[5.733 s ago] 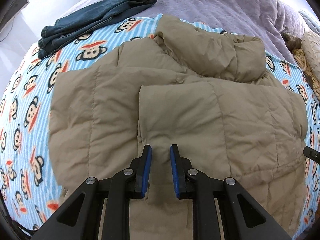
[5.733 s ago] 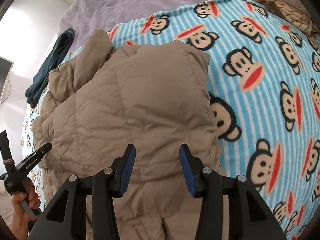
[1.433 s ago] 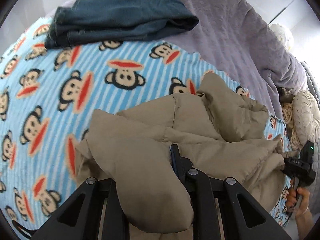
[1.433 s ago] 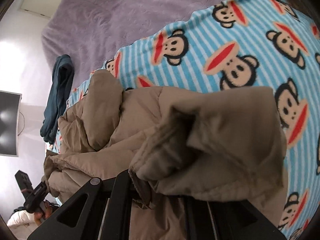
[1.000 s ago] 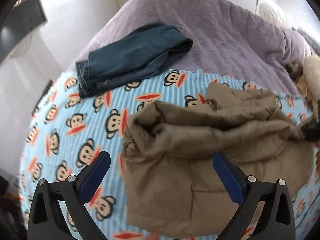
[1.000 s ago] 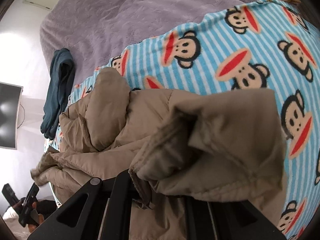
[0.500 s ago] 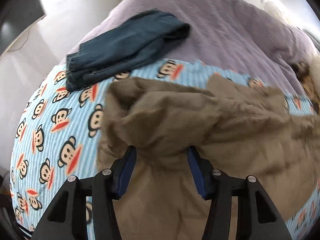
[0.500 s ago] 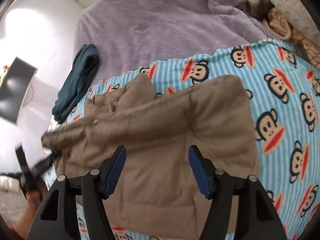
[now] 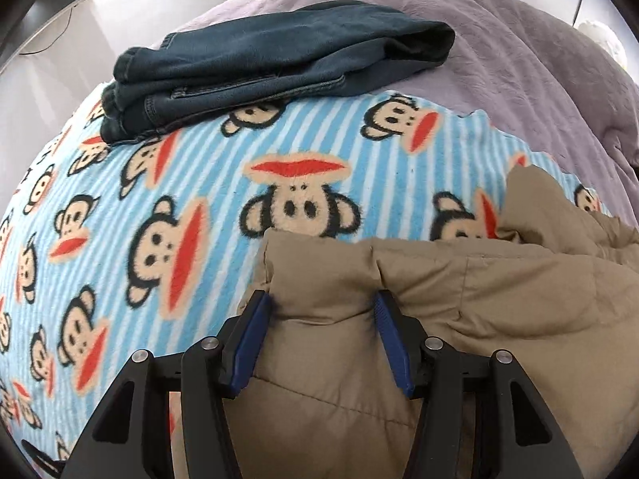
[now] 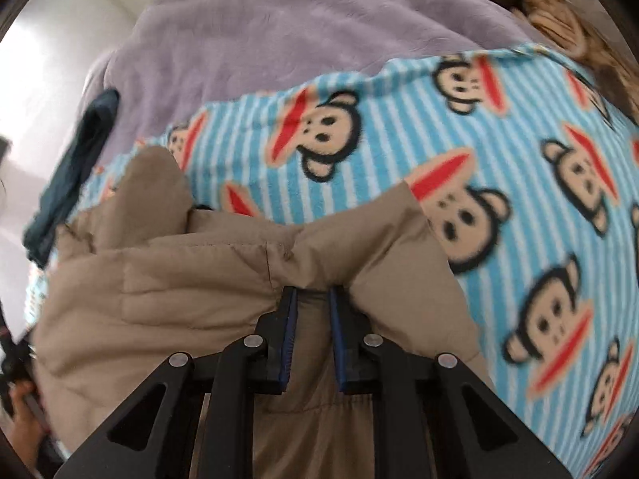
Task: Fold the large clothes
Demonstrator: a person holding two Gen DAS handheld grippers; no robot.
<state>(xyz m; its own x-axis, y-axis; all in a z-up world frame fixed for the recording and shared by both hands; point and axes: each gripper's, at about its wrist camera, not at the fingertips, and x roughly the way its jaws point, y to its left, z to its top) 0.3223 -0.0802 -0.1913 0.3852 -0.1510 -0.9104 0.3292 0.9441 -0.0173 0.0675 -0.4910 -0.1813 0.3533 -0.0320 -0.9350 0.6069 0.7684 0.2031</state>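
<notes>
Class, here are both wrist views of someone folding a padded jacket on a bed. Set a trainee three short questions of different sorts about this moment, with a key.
1. True or false: the left gripper has its jaws spread wide, with a thick fold of the tan jacket between them.
2. Multiple choice: the right gripper is (A) wide open above the monkey-print blanket, (B) nearly shut on a pinch of the tan jacket, (C) gripping the folded jeans.
3. Fill in: the folded jeans lie partly on the monkey-print blanket and partly on the ___ bedspread.

Key: 1 true; 2 B; 3 purple.
</notes>
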